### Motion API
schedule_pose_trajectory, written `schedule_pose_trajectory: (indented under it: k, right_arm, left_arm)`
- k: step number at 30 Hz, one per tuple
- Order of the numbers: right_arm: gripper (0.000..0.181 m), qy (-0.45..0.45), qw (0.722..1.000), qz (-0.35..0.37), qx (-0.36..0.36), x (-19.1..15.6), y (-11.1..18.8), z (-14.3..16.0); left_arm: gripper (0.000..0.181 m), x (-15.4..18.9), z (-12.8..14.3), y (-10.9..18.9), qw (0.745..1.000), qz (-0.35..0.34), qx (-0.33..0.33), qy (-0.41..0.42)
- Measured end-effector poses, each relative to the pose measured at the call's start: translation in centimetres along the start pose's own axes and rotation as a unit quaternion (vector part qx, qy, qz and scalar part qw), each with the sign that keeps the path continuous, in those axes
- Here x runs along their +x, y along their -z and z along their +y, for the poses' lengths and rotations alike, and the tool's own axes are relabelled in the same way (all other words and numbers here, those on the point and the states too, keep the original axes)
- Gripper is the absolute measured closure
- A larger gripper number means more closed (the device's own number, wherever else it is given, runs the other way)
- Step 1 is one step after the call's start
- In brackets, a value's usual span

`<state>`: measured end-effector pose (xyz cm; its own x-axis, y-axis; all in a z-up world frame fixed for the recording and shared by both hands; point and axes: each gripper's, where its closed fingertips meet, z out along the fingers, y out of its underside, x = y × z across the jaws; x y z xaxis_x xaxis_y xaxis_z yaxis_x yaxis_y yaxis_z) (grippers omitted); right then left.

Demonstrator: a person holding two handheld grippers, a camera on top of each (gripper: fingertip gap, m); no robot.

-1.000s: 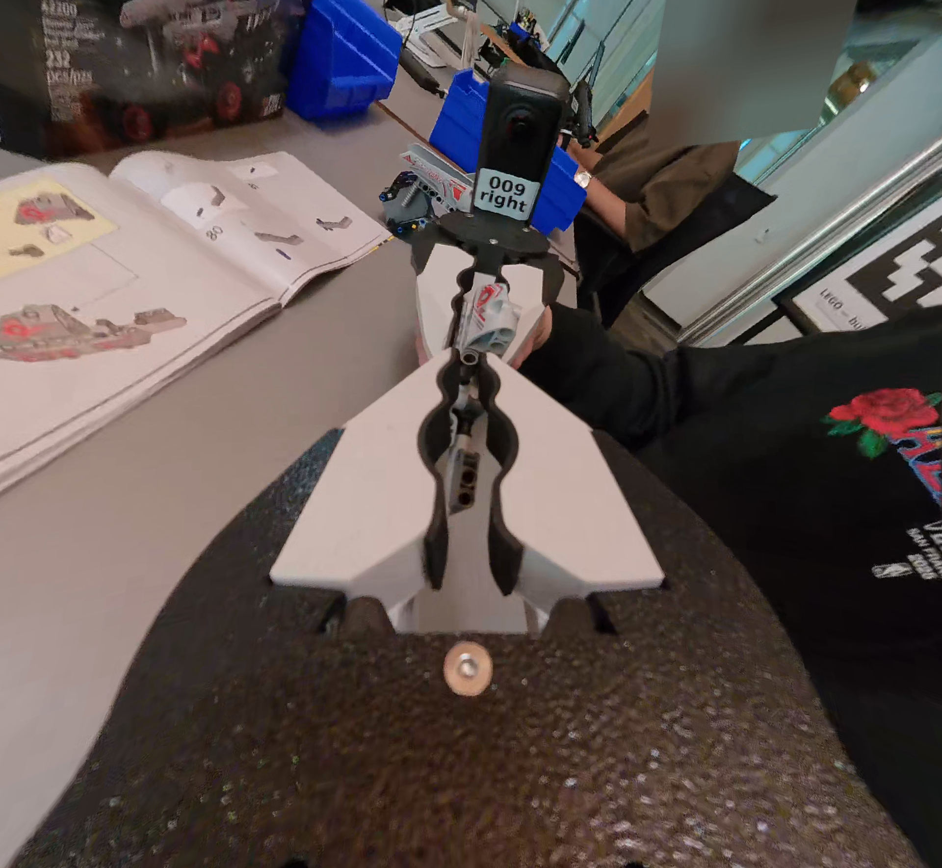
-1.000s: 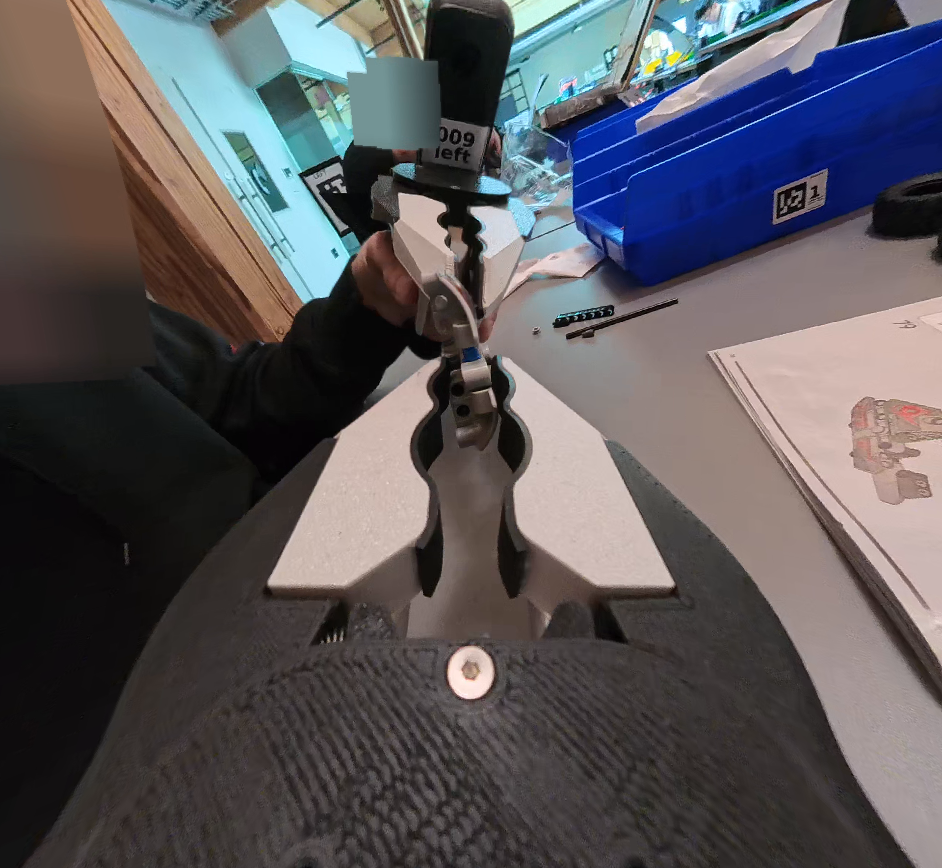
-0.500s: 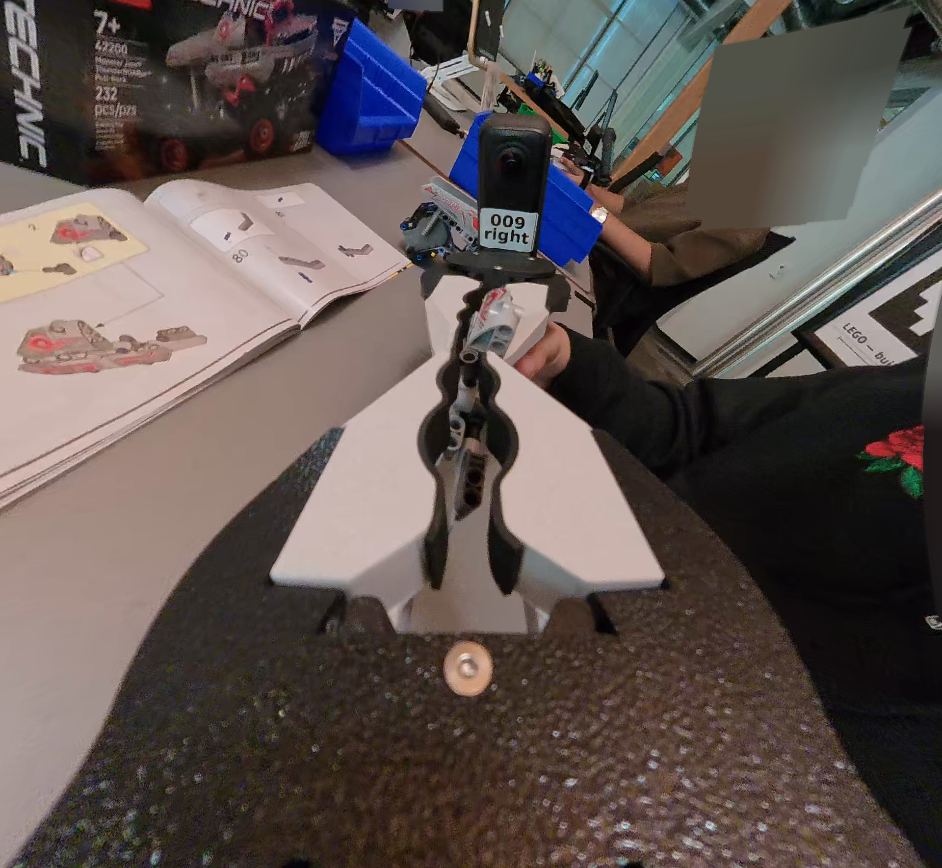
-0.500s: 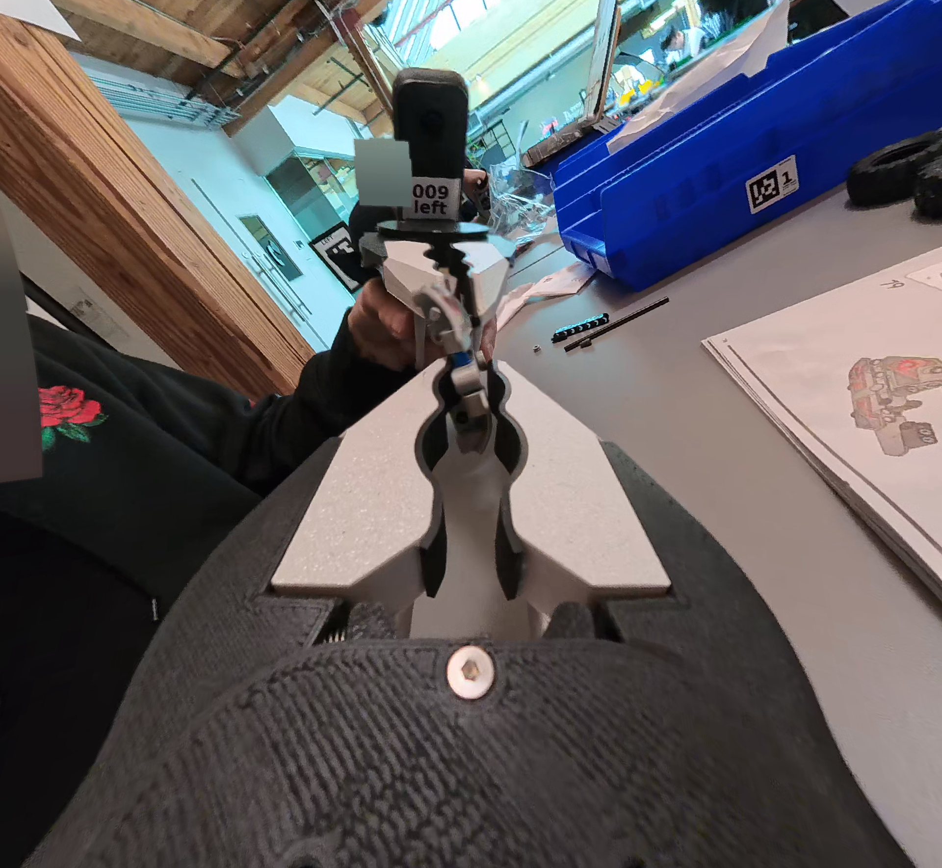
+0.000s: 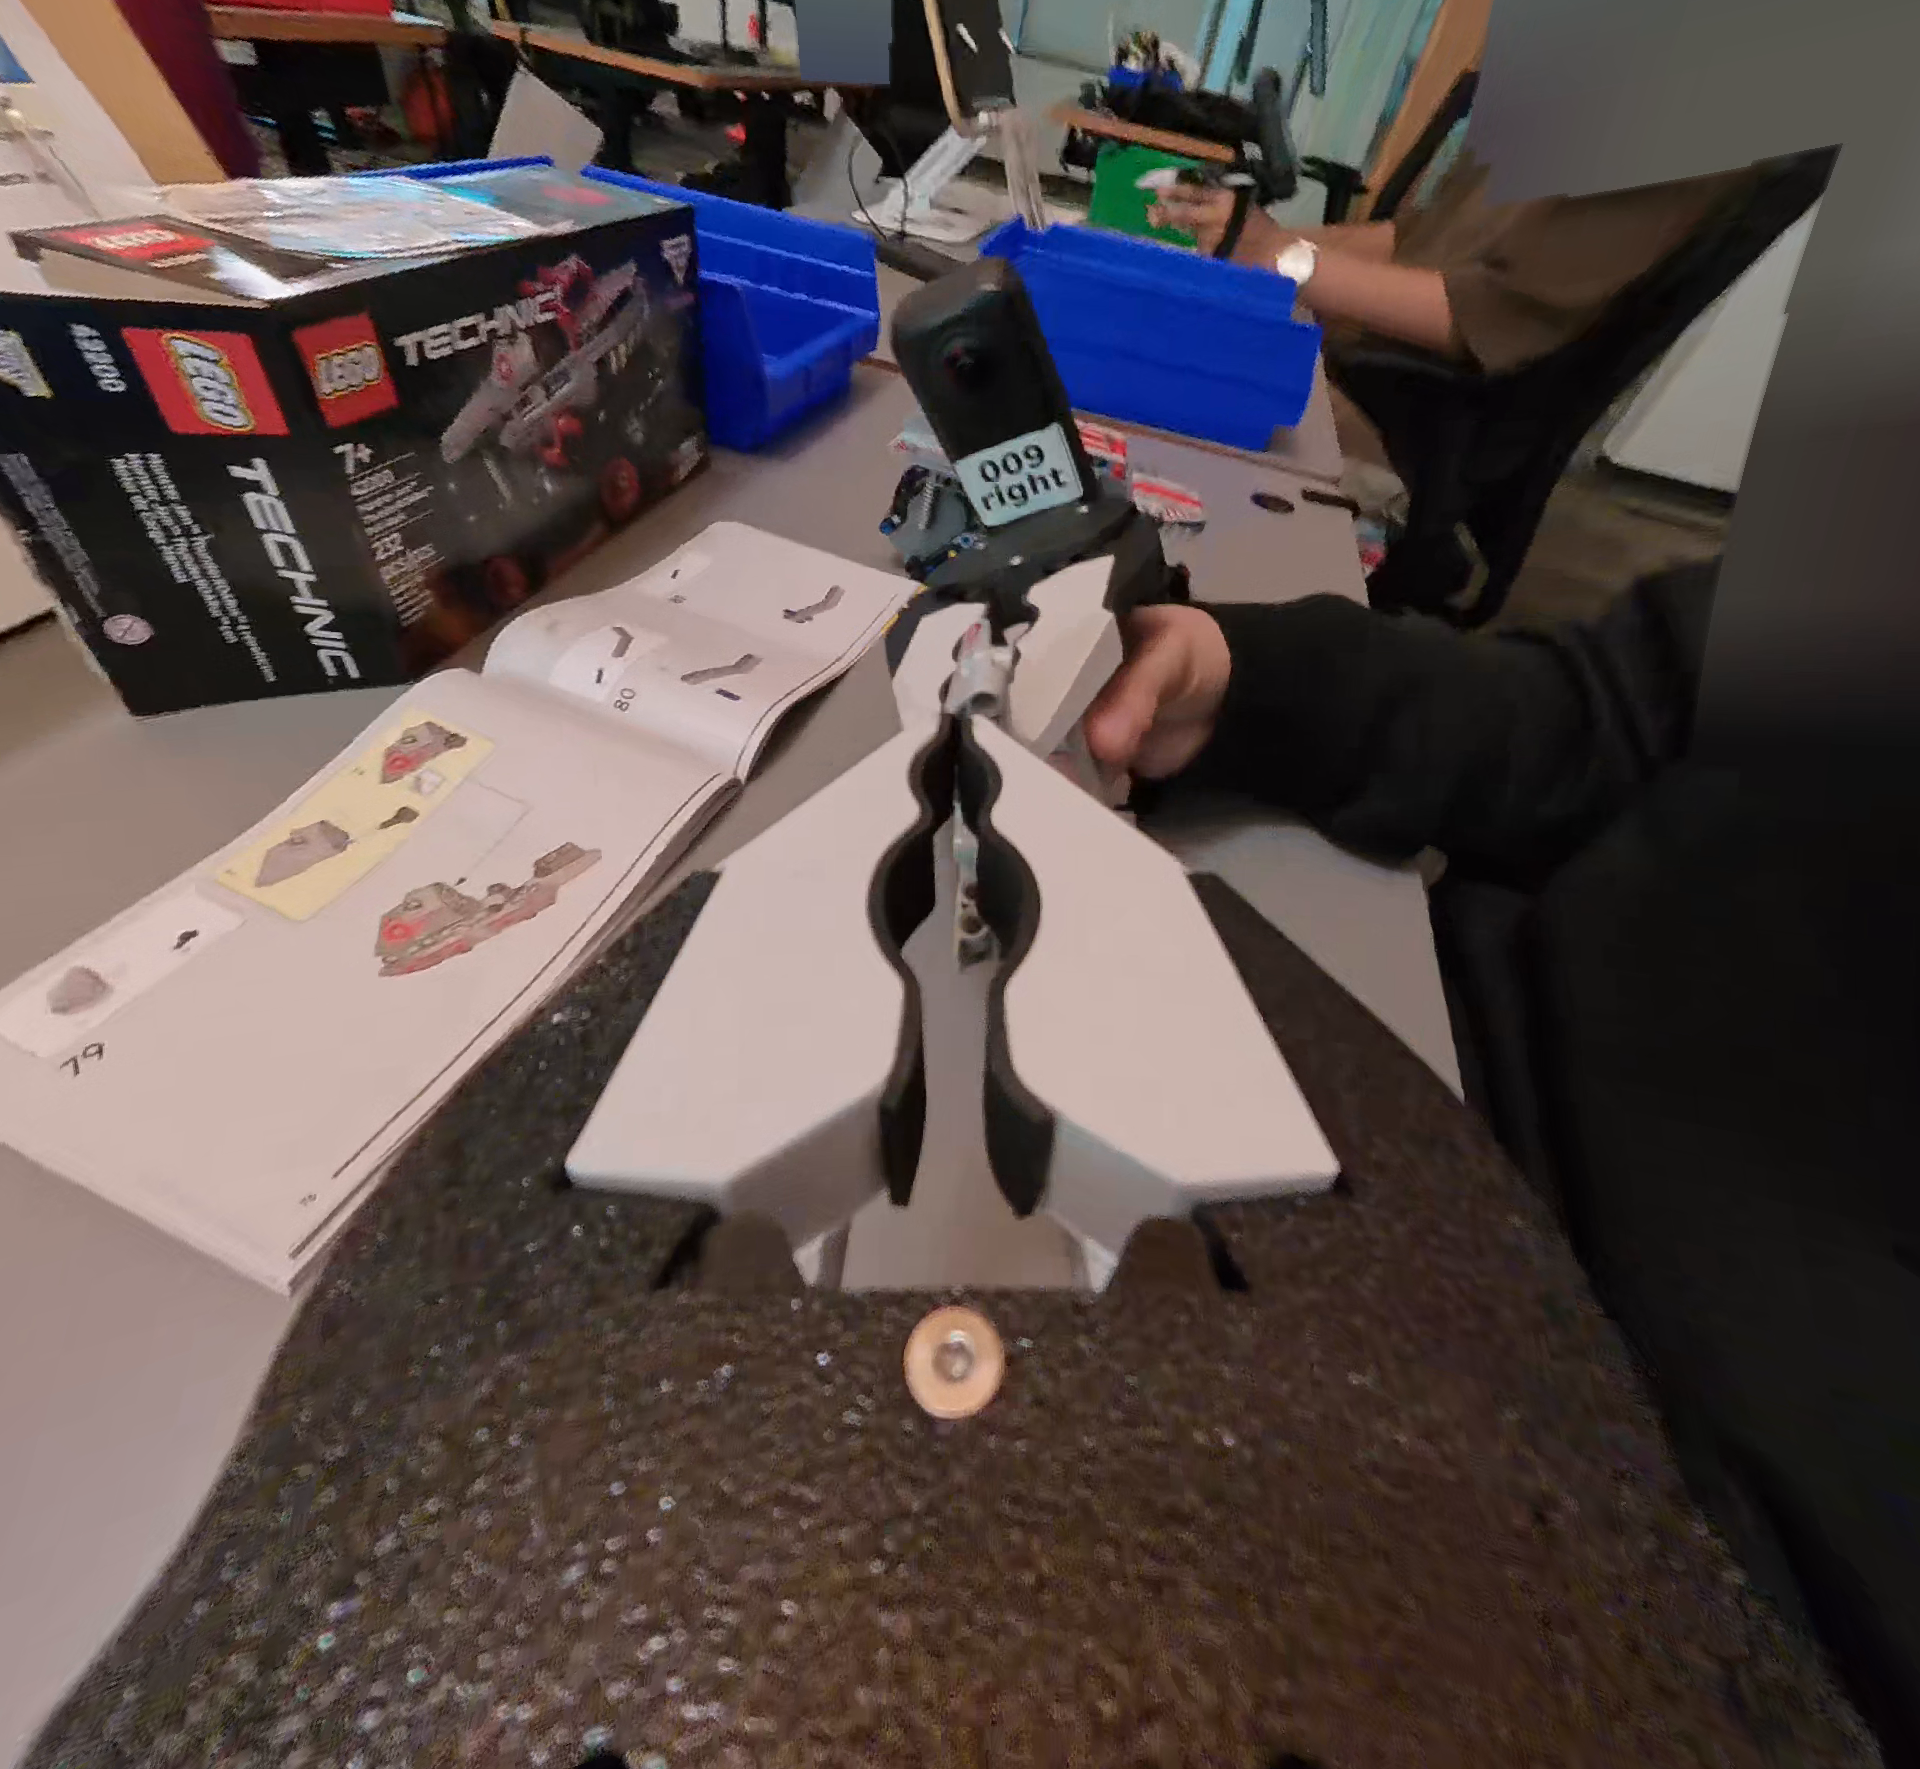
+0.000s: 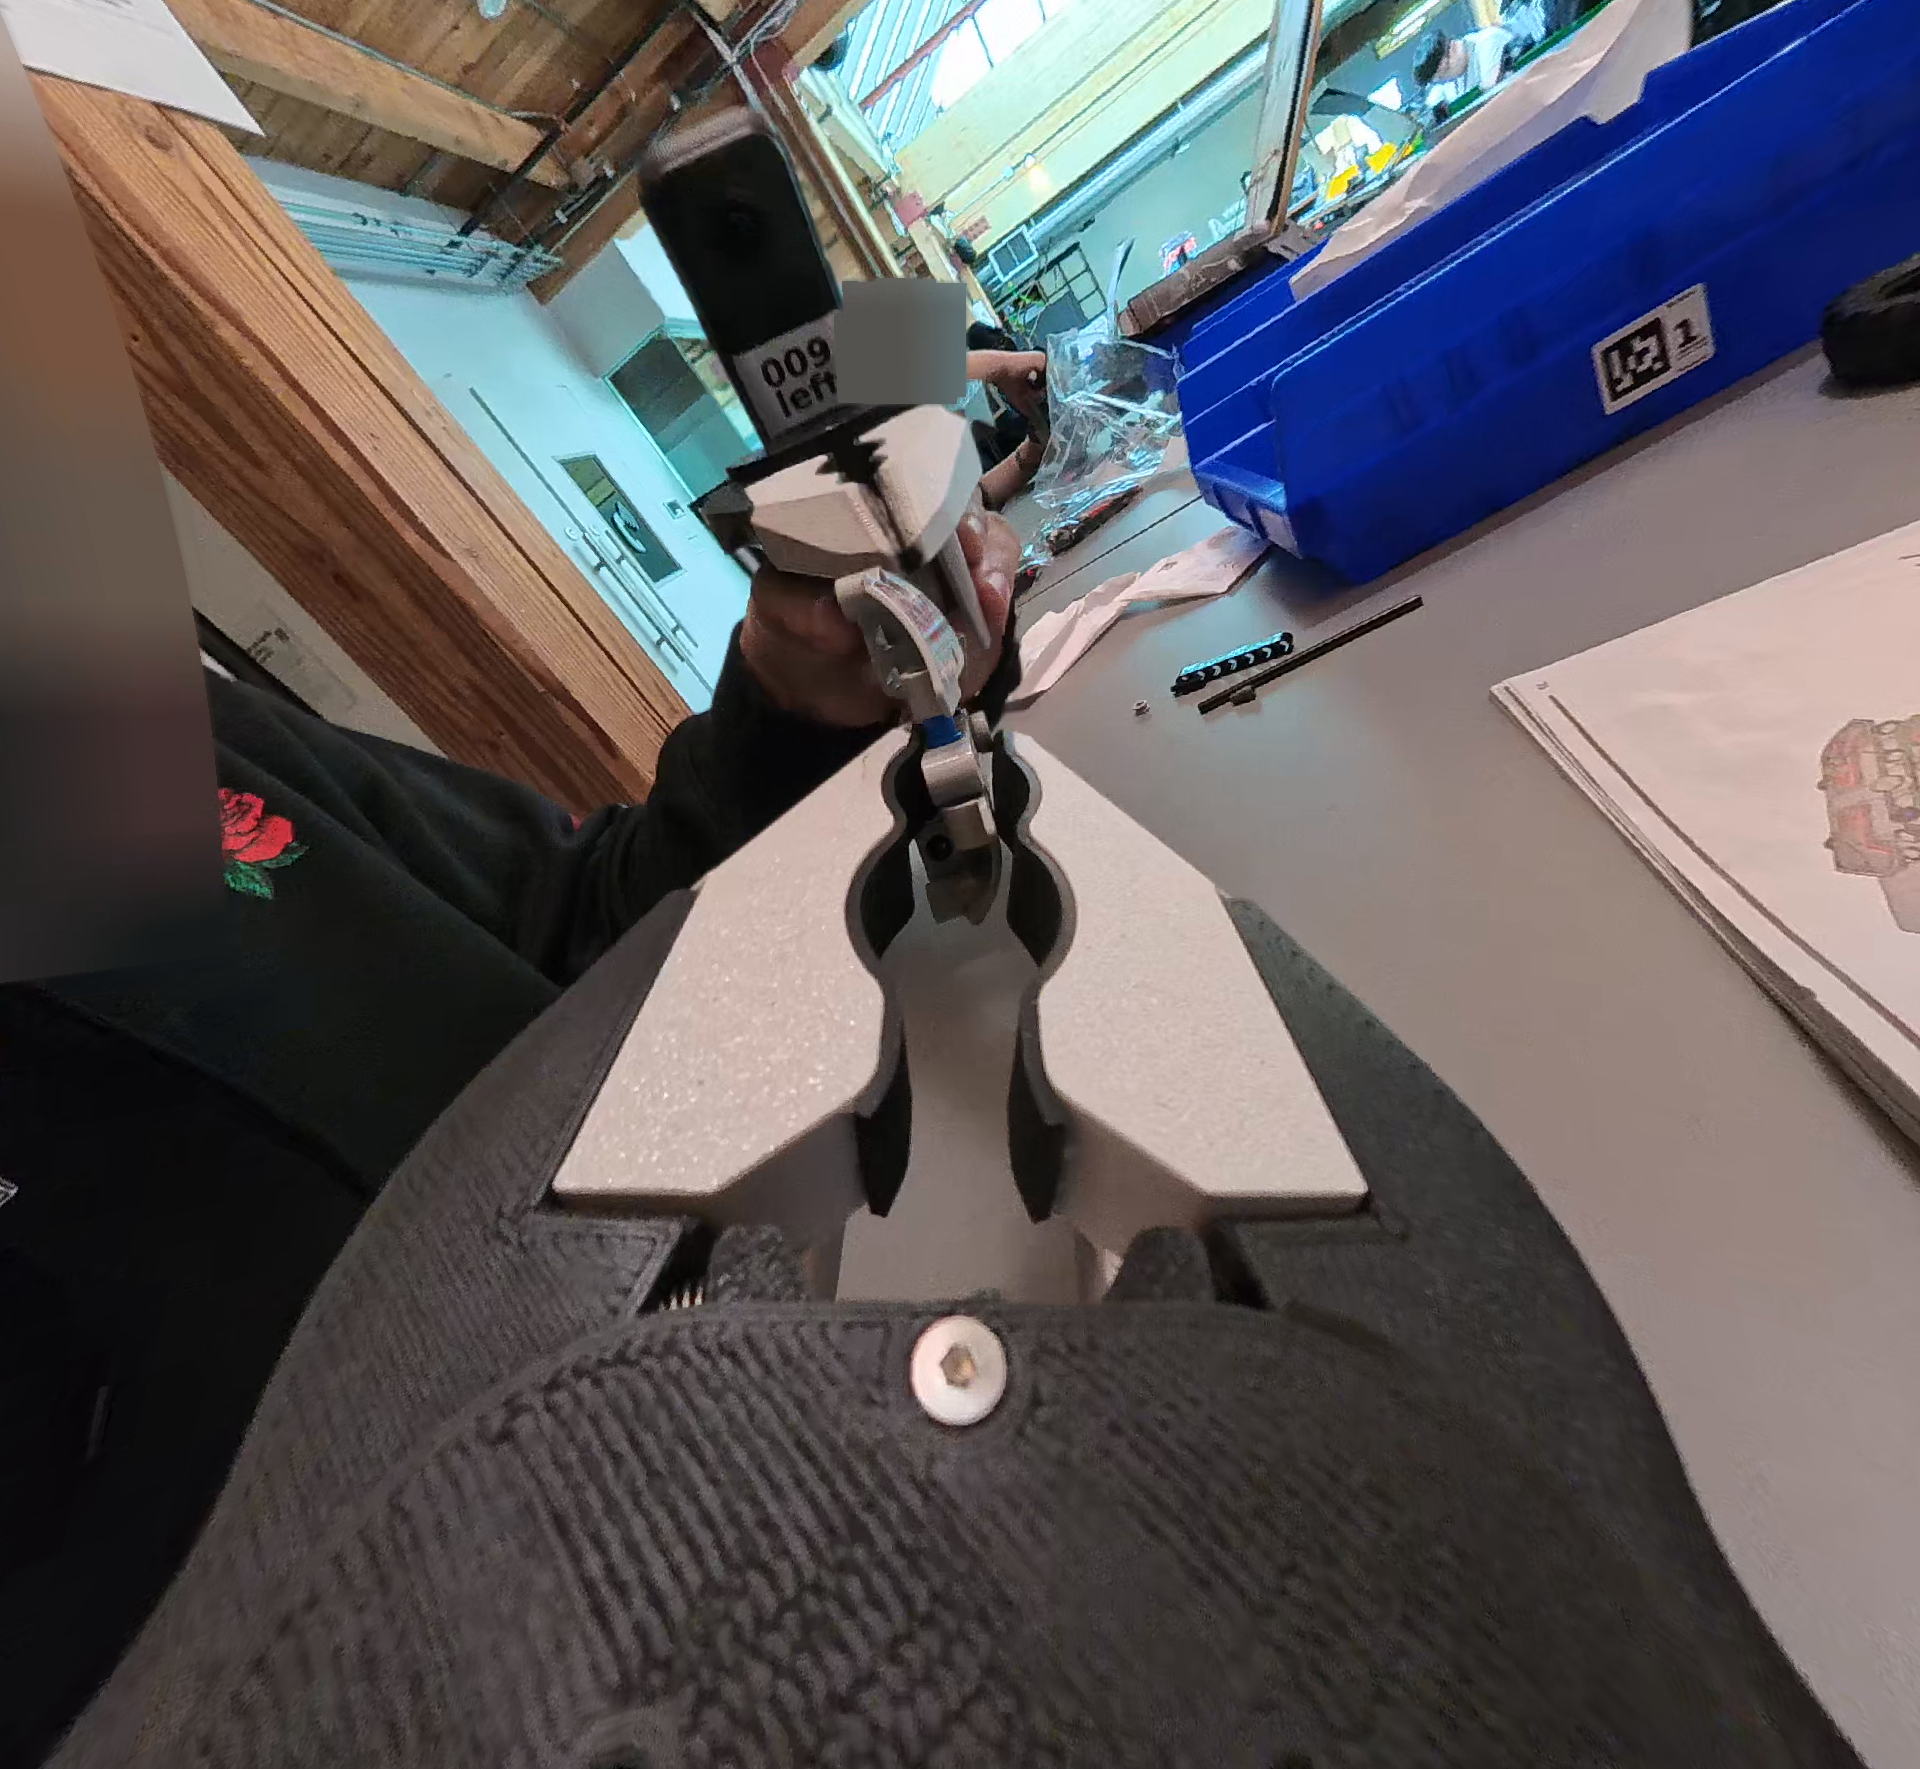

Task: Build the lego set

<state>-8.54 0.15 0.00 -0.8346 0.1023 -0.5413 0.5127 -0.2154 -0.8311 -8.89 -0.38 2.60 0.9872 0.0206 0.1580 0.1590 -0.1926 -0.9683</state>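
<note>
Above the grey surface (image 5: pixel 156 763), two grippers meeting tip to tip. Left gripper (image 5: pixel 961 763) with fingers (image 5: pixel 810 971) narrow, clamped on a grey curved lego piece (image 6: pixel 914 639). Right gripper (image 6: pixel 951 753) likewise narrow, gripping a small grey lego connector (image 6: pixel 956 815) with a blue pin, touching the curved piece. On the surface: open instruction booklet (image 5: pixel 416 836), black lego box (image 5: pixel 343 431), blue bins (image 5: pixel 1143 337), thin black axle (image 6: pixel 1309 654).

Matt grey table (image 5: pixel 156 784); paper instruction booklet (image 5: pixel 416 846); glossy cardboard box (image 5: pixel 343 431); shiny blue plastic bin (image 6: pixel 1538 369).
</note>
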Motion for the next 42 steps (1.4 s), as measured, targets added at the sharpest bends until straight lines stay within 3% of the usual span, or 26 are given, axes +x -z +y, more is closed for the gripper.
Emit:
schedule_pose_trajectory:
  k: [4,8,11,22,27,37,42]
  right_arm:
    - [0.171,0.003,1.0,-0.012,-0.008,-0.5,-0.4,0.3]
    - [0.171,0.006,1.0,-0.018,-0.005,-0.7,-0.4,0.2]
    - [0.171,-0.003,1.0,-0.025,0.004,-0.8,-0.3,-0.1]
    - [0.171,0.007,0.999,-0.036,-0.014,-1.3,-0.7,0.5]
    - [0.171,0.012,0.999,-0.033,-0.007,-1.3,-0.6,0.2]
    - [0.171,0.029,0.999,-0.019,-0.004,-1.2,-0.8,0.1]
    - [0.171,0.041,0.999,-0.002,0.001,-0.9,-0.8,-0.1]
  left_arm:
    - [0.181,-0.2,1.0,-0.3,0.999,-0.011,-0.037,0.001]
    - [0.181,-0.6,0.3,0.1,1.0,-0.014,-0.01,0.021]
    - [0.179,-0.6,0.7,0.3,0.999,-0.012,-0.026,0.017]
    - [0.171,1.2,0.9,-0.1,0.997,0.066,-0.015,0.042]
    - [0.167,0.8,1.8,-0.3,0.998,0.034,-0.052,0.016]
    - [0.174,0.9,1.4,-0.4,0.998,0.003,-0.062,-0.031]
    - [0.175,0.5,1.2,-0.5,0.997,-0.018,-0.071,0.021]
